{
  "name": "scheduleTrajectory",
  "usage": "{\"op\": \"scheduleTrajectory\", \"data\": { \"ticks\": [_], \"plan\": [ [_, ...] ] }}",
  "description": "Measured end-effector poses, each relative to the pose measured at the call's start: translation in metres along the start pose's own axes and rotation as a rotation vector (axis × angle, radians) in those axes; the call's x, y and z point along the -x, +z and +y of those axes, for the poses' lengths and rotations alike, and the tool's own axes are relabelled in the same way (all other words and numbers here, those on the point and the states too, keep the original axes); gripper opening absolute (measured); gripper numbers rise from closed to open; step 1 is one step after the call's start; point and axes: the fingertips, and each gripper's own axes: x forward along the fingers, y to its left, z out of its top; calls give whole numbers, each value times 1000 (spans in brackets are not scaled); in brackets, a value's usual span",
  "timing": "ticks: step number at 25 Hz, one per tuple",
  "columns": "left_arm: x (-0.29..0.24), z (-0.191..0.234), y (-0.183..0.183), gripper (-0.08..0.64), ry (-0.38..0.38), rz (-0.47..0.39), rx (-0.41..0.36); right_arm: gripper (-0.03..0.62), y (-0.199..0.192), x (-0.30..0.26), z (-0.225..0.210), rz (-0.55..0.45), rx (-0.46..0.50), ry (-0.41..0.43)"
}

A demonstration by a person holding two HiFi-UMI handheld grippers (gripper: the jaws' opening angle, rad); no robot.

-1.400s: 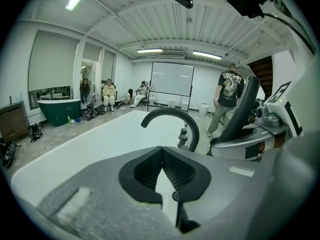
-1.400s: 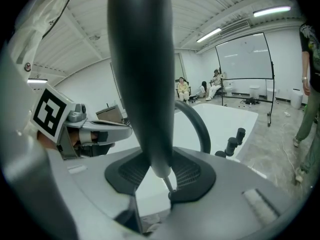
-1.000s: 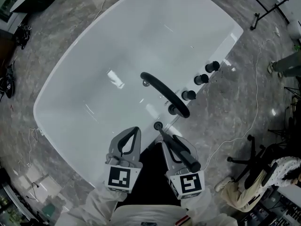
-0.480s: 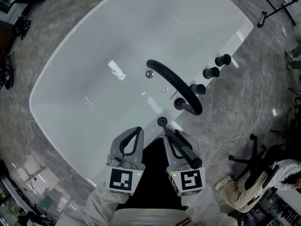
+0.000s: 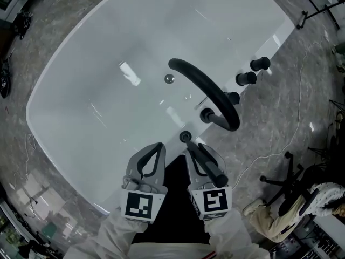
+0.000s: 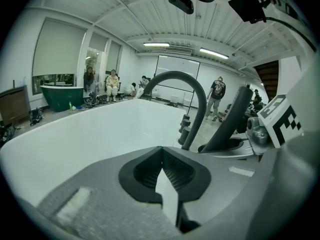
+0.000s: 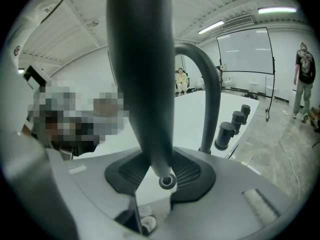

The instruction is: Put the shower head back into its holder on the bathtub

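Right gripper (image 5: 198,149) jaws are clamped on the dark shower head (image 7: 142,84), whose handle is run up between them. Its lower tip is held just beside the holder (image 5: 185,137) on the bathtub (image 5: 54,139) rim, near the curved spout (image 5: 207,90). Left gripper (image 6: 162,166) jaws are closed together, with nothing between them.

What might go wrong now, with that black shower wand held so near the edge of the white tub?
The shower head is a slim, smooth rod in the right gripper; it might slip or swivel. The holder looks like a small ring, so a tilted tip may miss it and knock the bathtub rim. The arched spout stands close by and might get bumped.
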Motion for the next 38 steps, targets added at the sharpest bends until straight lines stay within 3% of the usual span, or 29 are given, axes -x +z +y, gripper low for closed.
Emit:
{"op": "scheduleTrajectory", "data": {
  "ticks": [18, 38],
  "plan": [
    [-12, 10, -32, -8, 6, 21, 37, 139, -47, -44, 2, 79, 49, 5],
    [-30, 14, -53, -8, 6, 58, 56, 140, -60, -66, 3, 118, 64, 7]
  ]
}}
